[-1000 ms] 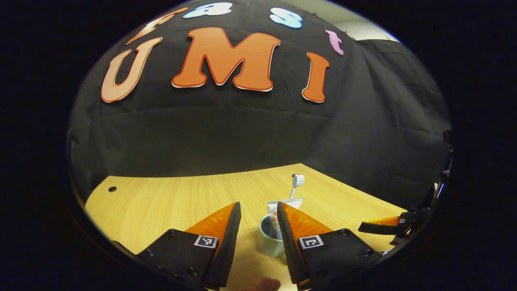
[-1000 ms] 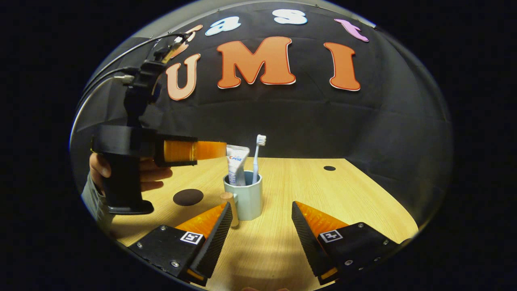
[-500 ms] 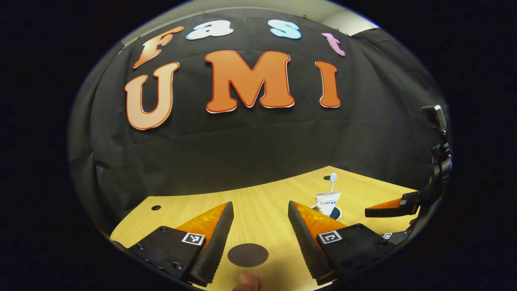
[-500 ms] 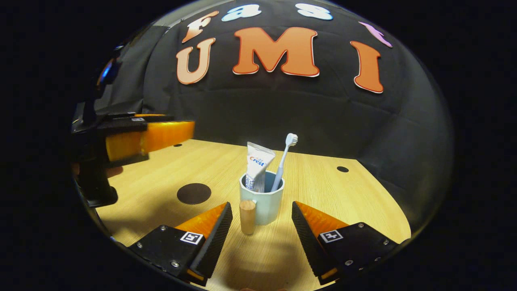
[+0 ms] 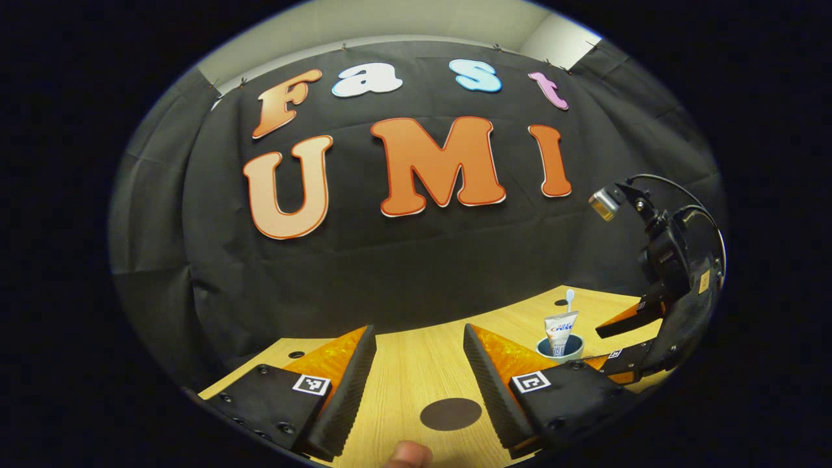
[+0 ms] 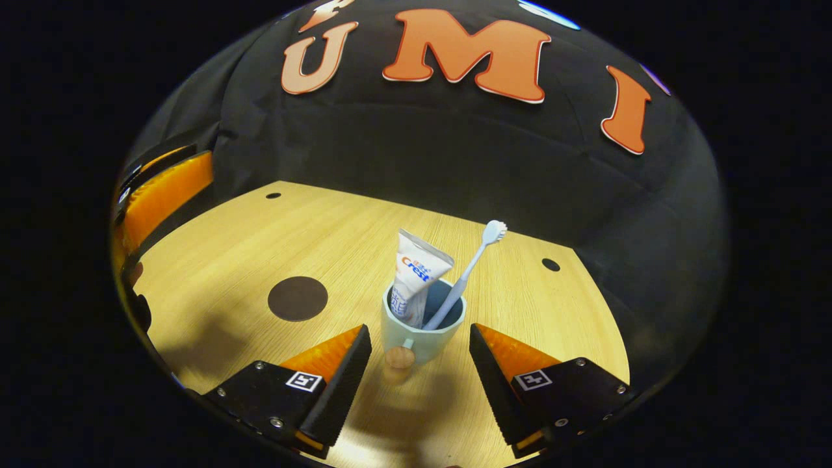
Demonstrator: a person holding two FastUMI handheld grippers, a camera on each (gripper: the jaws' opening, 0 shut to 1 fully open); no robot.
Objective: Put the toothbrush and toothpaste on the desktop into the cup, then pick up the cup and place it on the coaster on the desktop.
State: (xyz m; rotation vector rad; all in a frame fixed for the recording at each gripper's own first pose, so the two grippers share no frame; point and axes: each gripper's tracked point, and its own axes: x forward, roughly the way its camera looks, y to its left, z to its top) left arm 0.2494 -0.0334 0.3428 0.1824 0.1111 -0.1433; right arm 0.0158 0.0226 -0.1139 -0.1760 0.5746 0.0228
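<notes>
In the left gripper view my left claw (image 5: 419, 361) hangs over the wooden desktop (image 5: 403, 383) with its fingers spread and nothing between them; the round dark coaster (image 5: 450, 413) lies on the wood at about five o'clock from the gap, just beside the inner edge of the right-hand finger. Farther out at three o'clock stands the pale blue cup (image 5: 559, 348), and my right claw (image 5: 617, 344) sits close by it, though at that edge I cannot judge whether they touch. In the right gripper view the coaster (image 6: 298, 298) lies at ten o'clock from the cup (image 6: 422, 328), well apart. The toothpaste tube (image 6: 416, 276) and toothbrush (image 6: 468, 276) stand in the cup, the brush leaning toward one o'clock. My right claw (image 6: 420, 354) is released, fingers flanking the cup and its wooden handle (image 6: 399, 357) without pressing.
</notes>
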